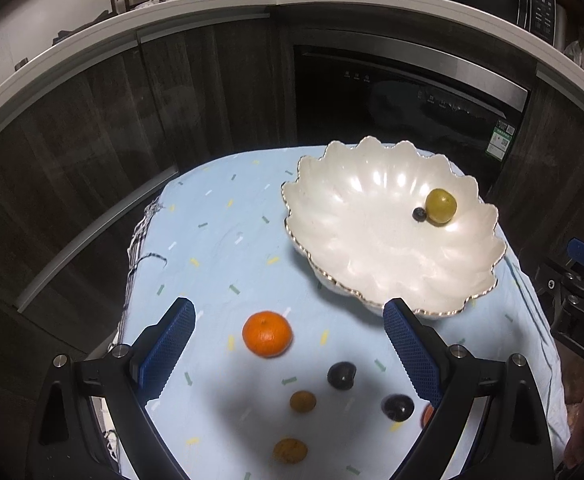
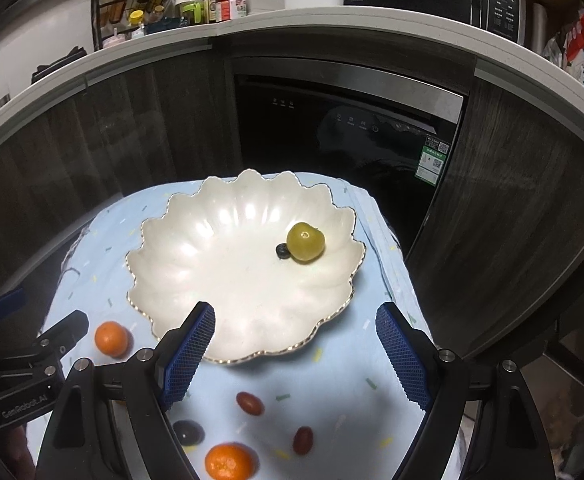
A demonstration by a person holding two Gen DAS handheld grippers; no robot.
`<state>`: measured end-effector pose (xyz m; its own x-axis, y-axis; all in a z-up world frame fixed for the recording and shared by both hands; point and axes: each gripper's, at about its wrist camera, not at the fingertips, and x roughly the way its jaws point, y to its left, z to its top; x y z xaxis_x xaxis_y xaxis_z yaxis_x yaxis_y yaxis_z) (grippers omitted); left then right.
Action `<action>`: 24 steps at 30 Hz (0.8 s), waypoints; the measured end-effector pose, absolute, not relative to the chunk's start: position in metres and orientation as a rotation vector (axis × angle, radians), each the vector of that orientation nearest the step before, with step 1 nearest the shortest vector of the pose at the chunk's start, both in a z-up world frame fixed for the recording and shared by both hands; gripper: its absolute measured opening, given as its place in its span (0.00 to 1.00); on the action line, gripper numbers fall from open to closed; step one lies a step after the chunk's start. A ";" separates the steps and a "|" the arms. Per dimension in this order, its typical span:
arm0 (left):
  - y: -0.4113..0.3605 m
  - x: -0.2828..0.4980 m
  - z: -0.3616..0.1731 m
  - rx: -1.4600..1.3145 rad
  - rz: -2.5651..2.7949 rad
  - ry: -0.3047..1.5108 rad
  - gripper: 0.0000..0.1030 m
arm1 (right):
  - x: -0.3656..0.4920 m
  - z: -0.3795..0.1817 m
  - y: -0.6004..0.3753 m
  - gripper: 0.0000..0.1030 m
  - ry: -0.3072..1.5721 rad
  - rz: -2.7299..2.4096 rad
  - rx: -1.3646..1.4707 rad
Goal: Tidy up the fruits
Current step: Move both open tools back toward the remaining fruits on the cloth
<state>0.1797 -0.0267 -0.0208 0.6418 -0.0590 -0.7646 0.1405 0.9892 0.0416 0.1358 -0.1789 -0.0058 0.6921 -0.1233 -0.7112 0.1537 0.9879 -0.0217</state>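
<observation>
Inside the scalloped bowl (image 2: 228, 280) sit only a green fruit (image 2: 305, 241) and a blueberry (image 2: 282, 251); oranges (image 1: 267, 334), plums (image 1: 341, 375) and others wait on the tabletop (image 1: 220, 240). Left gripper (image 1: 288, 344) and right gripper (image 2: 295, 352) gape wide, empty.

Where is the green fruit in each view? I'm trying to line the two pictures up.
Left wrist view: green fruit at the bowl's right side, right of centre.
Right wrist view: green fruit at the bowl's right side, near centre.
Shared landmark: the small dark berry touching its left.
</observation>
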 end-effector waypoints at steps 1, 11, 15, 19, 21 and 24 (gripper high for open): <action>-0.026 0.178 -0.022 0.101 -0.112 0.867 0.94 | 0.134 -0.007 -0.178 0.81 0.792 -0.153 0.039; -0.018 0.161 -0.034 0.090 -0.104 0.877 0.94 | 0.123 -0.016 -0.168 0.81 0.811 -0.133 0.021; -0.015 0.155 -0.039 0.092 -0.104 0.883 0.94 | 0.118 -0.021 -0.163 0.81 0.819 -0.121 0.011; -0.014 0.149 -0.043 0.089 -0.102 0.886 0.94 | 0.112 -0.028 -0.158 0.81 0.831 -0.107 0.008; -0.013 0.145 -0.047 0.088 -0.102 0.890 0.94 | 0.109 -0.031 -0.157 0.81 0.835 -0.099 0.009; -0.012 0.138 -0.053 0.097 -0.097 0.890 0.94 | 0.104 -0.036 -0.154 0.81 0.838 -0.093 0.005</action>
